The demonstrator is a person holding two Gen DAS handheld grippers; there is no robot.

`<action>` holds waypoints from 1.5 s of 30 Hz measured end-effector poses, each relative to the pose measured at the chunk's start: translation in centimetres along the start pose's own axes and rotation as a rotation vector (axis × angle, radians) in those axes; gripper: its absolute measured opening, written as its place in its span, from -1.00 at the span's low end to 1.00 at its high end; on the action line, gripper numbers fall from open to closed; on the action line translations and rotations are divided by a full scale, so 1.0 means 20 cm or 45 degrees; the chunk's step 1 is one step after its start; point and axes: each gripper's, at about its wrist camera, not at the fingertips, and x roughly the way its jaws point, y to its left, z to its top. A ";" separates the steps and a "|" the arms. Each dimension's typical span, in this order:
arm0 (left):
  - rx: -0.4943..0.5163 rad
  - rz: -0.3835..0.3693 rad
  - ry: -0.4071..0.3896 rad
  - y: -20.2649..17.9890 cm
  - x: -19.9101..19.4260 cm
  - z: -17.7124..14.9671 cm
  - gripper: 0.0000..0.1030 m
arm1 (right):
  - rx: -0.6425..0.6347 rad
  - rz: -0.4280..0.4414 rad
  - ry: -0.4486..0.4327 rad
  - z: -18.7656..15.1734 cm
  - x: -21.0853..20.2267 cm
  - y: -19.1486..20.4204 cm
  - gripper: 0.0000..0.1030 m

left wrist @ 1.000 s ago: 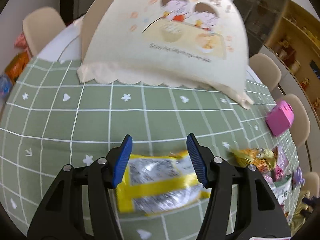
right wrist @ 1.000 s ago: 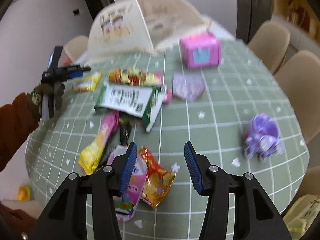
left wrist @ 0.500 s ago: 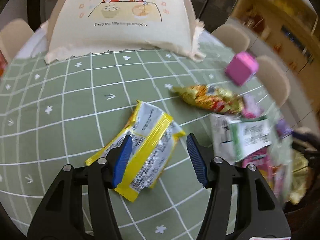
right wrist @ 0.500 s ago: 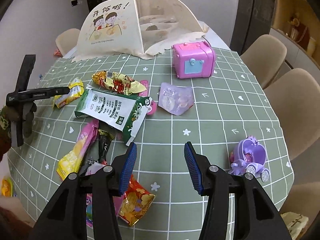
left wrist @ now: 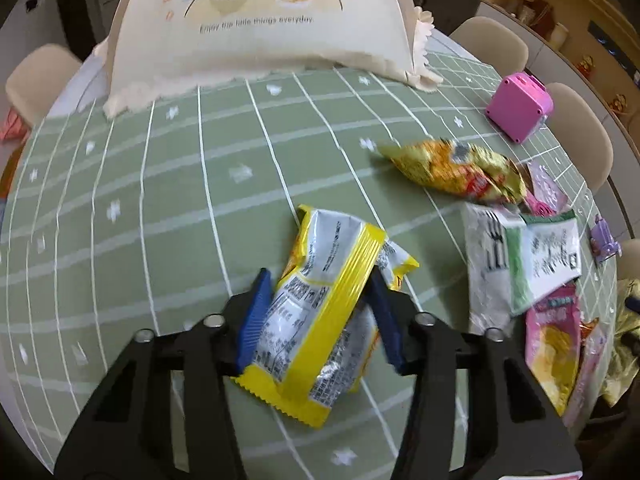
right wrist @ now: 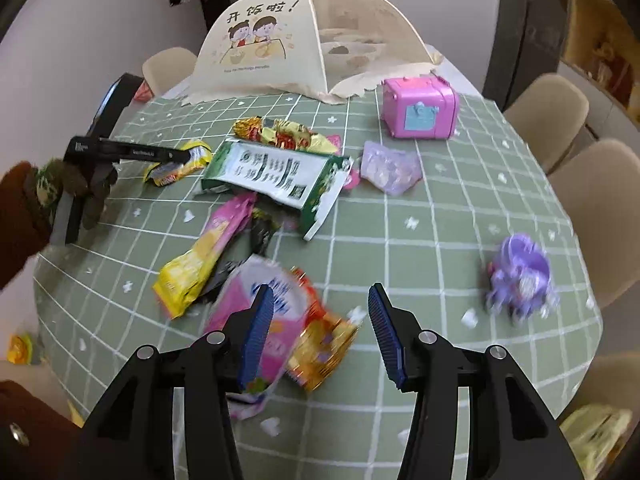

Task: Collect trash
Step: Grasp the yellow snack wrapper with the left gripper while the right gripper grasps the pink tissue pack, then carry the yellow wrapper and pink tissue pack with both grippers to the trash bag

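My left gripper [left wrist: 320, 316] has its blue fingers on both sides of a yellow and silver wrapper [left wrist: 320, 304], which lies on the green checked table [left wrist: 160, 200]; the jaws stand open around it. In the right wrist view the left gripper [right wrist: 188, 155] reaches over that wrapper [right wrist: 176, 168]. My right gripper [right wrist: 320, 332] is open and empty, low over a pink packet [right wrist: 260, 320] and an orange foil wrapper [right wrist: 324, 344]. More trash lies between: a green and white pouch [right wrist: 276, 176], a gold foil bag [right wrist: 280, 132], a yellow and pink packet [right wrist: 204, 256].
A cream mesh food cover [right wrist: 288, 44] stands at the table's far side. A pink toy box [right wrist: 420, 108], a lilac bag [right wrist: 390, 168] and a purple toy carriage [right wrist: 520, 280] sit on the right. Beige chairs [right wrist: 592, 200] ring the table.
My left gripper moved forward so the yellow wrapper now sits deeper between its fingers. My right gripper shifted nearer the pink and orange wrappers.
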 end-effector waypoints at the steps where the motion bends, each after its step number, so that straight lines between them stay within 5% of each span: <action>1: -0.020 -0.006 -0.004 -0.02 -0.02 -0.02 -0.31 | 0.018 0.007 0.005 -0.02 0.00 0.01 -0.09; 4: -0.081 -0.036 -0.042 -0.10 -0.12 -0.10 -0.72 | 0.078 0.062 0.021 -0.07 0.02 0.04 -0.09; 12: -0.247 -0.184 -0.101 -0.27 -0.29 -0.29 -0.77 | 0.067 0.062 0.071 -0.12 0.12 0.16 -0.09; 19: -0.287 -0.141 -0.121 -0.31 -0.36 -0.37 -0.76 | 0.091 0.085 0.113 -0.09 0.24 0.13 -0.09; 21: -0.296 -0.142 -0.117 -0.31 -0.37 -0.39 -0.76 | 0.071 0.089 0.083 -0.08 0.20 0.13 -0.62; 24: -0.317 -0.156 -0.129 -0.33 -0.39 -0.42 -0.76 | 0.031 0.068 0.035 -0.05 0.12 0.11 -0.80; 32: -0.343 -0.174 -0.233 -0.48 -0.53 -0.44 -0.76 | 0.077 0.028 -0.141 -0.01 -0.19 -0.08 -0.88; 45: -0.299 -0.084 -0.398 -1.12 -0.91 -0.62 -0.76 | 0.018 0.122 -0.360 -0.21 -0.73 -0.42 -0.89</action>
